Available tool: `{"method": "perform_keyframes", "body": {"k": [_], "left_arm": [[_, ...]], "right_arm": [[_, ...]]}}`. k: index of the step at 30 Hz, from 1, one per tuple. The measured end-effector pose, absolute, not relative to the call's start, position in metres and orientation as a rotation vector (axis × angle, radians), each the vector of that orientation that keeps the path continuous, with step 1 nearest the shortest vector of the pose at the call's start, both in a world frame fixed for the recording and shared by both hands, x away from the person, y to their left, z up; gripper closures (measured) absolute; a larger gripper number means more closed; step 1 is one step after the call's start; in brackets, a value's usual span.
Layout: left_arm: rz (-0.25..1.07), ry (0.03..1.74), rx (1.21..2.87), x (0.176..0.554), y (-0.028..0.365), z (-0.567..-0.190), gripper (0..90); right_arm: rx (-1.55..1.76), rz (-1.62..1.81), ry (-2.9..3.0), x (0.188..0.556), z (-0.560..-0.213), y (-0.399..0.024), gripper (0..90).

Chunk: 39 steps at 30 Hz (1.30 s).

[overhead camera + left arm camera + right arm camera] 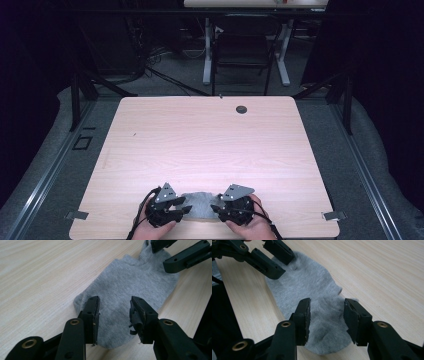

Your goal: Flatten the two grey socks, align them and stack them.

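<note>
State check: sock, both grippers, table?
grey sock: lying flat on the table, unfolded, held by neither gripper.
left gripper: jaws open, over one end of the sock, pads not pressing on it.
right gripper: jaws open, over the other end, pads not pressing on it.
table: wooden top, sock lies near the edge closest to the person.
</note>
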<state>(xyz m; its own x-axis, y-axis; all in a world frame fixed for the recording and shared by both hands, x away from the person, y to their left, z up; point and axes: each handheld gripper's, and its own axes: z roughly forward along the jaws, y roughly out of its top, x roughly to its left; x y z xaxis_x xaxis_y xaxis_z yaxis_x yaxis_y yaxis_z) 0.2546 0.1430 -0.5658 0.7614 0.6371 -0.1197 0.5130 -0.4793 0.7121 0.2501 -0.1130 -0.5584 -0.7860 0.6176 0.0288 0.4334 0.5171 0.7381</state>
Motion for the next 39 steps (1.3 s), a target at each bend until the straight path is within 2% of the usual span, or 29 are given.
{"method": "perform_keyframes", "body": {"k": [9, 17, 39], "left_arm": [[0.203, 0.846, 2.199, 0.256, 0.144, -0.572, 58.8], [0.209, 0.858, 2.192, 0.262, 0.142, -0.575, 57.9], [0.219, 0.916, 2.140, 0.296, 0.143, -0.576, 57.9]], "right_arm": [[0.916, 1.067, 2.548, 0.253, -0.571, -0.114, 52.4], [0.928, 1.051, 2.549, 0.256, -0.573, -0.112, 52.8], [0.981, 1.056, 2.536, 0.294, -0.572, -0.110, 53.3]]}}
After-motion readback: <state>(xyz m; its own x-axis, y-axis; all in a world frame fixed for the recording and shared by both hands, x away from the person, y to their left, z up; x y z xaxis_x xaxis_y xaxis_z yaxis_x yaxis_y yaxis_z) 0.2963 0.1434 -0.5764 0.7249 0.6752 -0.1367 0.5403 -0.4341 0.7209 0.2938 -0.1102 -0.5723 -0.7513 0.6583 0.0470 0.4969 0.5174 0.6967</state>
